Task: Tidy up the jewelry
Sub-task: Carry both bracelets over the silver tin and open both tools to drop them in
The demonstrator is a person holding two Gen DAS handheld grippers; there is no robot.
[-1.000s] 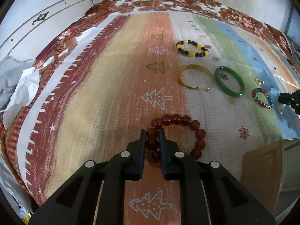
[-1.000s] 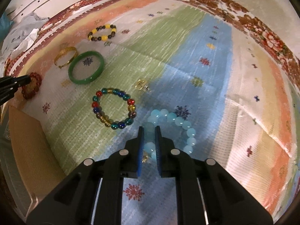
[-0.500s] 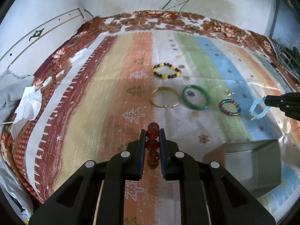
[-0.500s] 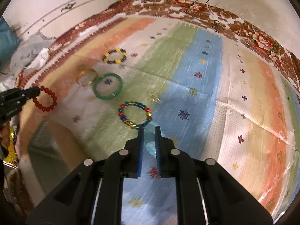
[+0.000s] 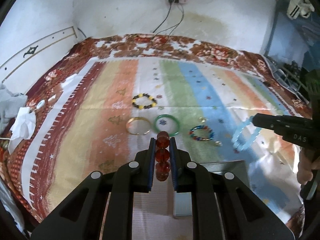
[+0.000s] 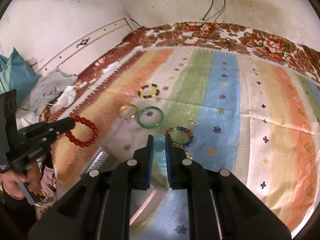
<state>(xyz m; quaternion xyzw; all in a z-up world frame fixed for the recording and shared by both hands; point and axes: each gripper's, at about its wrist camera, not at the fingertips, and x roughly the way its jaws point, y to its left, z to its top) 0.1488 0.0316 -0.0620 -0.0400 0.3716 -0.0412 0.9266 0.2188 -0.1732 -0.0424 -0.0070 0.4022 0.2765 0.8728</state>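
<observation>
The red bracelet (image 5: 162, 154) hangs above the striped cloth (image 5: 112, 120), pinched in the left gripper (image 5: 162, 142); the pale blue bracelet (image 6: 159, 150) hangs pinched in the right gripper (image 6: 159, 140). A grey box (image 5: 226, 165) sits below both, its inside hidden by the fingers. The yellow-black bracelet (image 5: 144, 101), gold bangle (image 5: 138, 128), green bangle (image 5: 167, 125) and multicoloured bracelet (image 5: 202, 133) lie on the cloth, blurred.

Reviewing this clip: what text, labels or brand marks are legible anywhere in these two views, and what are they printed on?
"DAS": pale letters on the black body of the right tool, seen from the left wrist view; it may run on past the visible part.
A light label strip on the body of the left tool, in the right wrist view: too blurred to read.
Nothing else carries readable text.
</observation>
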